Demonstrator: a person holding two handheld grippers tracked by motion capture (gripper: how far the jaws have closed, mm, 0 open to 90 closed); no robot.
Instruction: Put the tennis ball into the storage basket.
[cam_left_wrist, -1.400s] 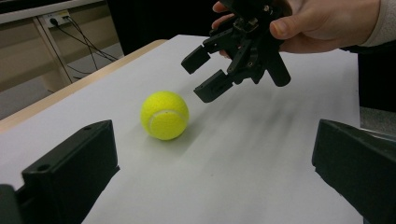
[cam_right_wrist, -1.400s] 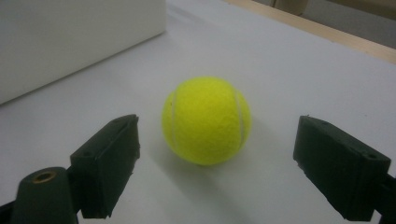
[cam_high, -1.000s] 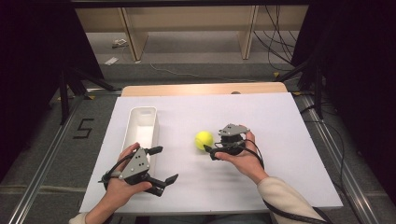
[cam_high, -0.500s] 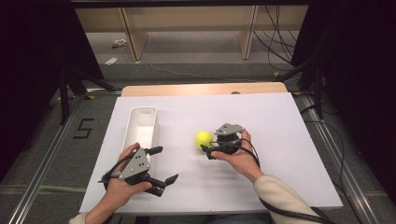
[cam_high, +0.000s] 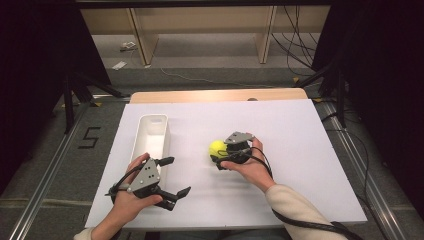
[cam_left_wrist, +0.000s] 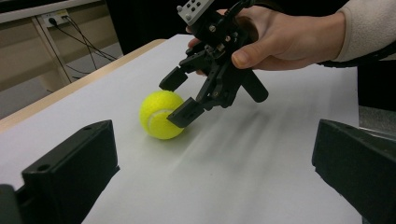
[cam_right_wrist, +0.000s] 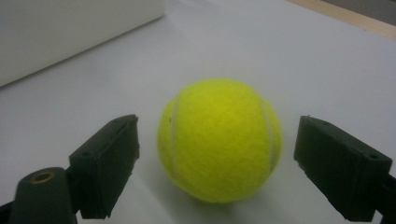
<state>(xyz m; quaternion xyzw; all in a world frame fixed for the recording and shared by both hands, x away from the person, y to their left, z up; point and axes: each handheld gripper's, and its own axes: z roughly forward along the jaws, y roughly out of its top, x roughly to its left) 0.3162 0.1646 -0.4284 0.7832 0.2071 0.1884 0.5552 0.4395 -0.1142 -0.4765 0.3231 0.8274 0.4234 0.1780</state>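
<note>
Yellow ball (cam_right_wrist: 219, 140) sits between your right tongs (cam_right_wrist: 217, 161), spread wide | left tongs (cam_high: 172, 177) open, idle | risk: uneven closing rolls it off.

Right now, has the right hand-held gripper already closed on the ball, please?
No, the right hand-held gripper is open, with a gap on each side of the ball, which rests on the table.

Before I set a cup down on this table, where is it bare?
Bare: the far strip of the table beyond the bin, and the right side past the right gripper. Crowded: around the ball and by the left gripper.
</note>
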